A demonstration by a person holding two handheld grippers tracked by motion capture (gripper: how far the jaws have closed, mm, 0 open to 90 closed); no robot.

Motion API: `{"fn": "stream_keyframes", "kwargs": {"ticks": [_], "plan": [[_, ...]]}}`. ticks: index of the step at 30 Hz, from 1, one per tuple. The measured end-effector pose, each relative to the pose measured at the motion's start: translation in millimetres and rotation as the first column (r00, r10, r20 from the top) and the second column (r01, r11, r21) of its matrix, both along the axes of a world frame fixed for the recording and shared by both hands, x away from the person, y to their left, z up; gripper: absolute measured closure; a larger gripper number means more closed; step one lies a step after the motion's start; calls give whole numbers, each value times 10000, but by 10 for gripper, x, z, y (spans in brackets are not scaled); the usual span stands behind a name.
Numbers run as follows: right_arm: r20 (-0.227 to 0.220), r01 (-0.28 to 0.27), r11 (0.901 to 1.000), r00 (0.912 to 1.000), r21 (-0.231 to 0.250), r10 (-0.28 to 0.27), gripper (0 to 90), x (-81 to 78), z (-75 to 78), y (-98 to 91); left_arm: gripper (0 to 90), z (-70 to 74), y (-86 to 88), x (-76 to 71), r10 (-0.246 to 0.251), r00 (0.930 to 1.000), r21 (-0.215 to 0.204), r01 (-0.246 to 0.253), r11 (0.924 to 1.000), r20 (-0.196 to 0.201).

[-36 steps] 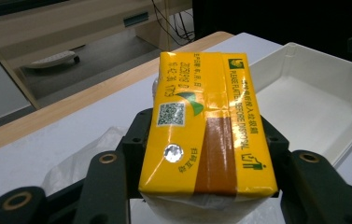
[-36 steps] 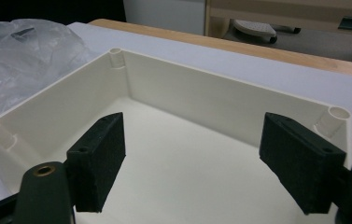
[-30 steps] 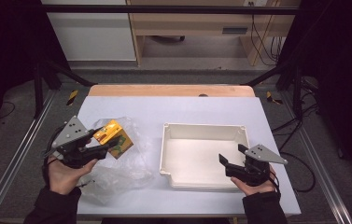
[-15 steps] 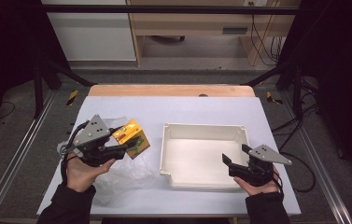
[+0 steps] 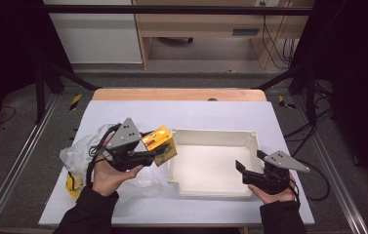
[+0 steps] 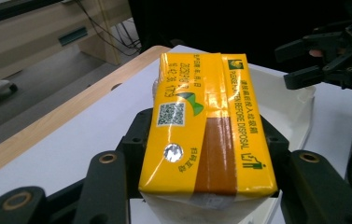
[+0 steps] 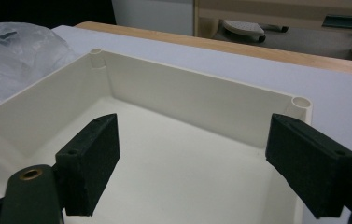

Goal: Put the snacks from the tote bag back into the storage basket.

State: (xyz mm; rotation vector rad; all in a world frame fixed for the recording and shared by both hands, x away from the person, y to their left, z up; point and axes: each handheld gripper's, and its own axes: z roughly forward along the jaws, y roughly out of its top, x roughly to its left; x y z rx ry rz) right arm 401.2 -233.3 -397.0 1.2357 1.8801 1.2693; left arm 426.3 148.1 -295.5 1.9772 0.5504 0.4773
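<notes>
With my left gripper point(image 5: 159, 155) clamped on the yellow pack point(image 6: 206, 126) just beside the tray's point(image 5: 211, 135) left wall, I'd clear that rim before lowering, my right gripper point(image 5: 252, 169) waiting wide open.

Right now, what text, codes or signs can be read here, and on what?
"PLEASE BEFORE DISPOSAL": green print on the yellow pack held in the left gripper.
Bin-and-figure sign: beside that line.
QR code: on the pack's top.
Other green lines on the pack: too blurred to read.
Tray: no text.
</notes>
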Motion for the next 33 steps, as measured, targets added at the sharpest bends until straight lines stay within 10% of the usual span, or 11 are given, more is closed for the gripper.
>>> {"fn": "stream_keyframes", "kwargs": {"ticks": [33], "plan": [[-62,253,9997,9997,-74,-253,156,30,-30,-80,507,-352,-524,204,-1986,9789,631,2014,9775,-488]]}}
